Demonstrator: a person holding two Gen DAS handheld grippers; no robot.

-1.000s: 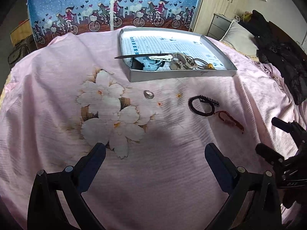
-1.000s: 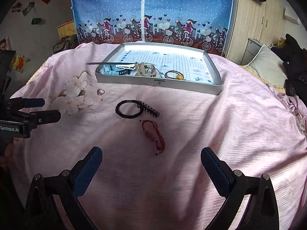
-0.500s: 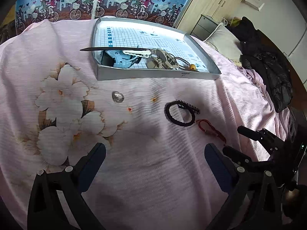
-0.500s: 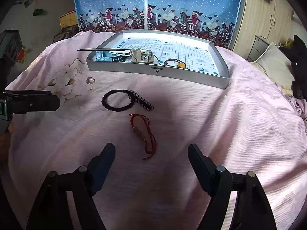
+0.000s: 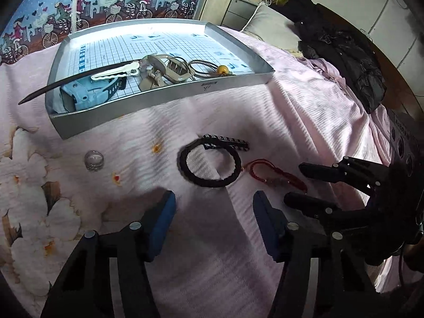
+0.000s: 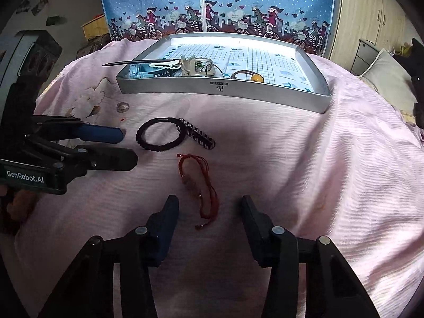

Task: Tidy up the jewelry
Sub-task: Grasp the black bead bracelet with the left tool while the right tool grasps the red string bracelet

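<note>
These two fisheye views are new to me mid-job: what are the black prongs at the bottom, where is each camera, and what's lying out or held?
Each camera sits on a handheld gripper, looking along its two fingers. The left wrist view shows the left gripper, open, facing the black bracelet. The right wrist view shows the right gripper, open, around the near end of the red cord bracelet. Nothing is held. Both bracelets and a clear ring lie on the pink cloth. The silver tray behind holds other pieces.
</note>
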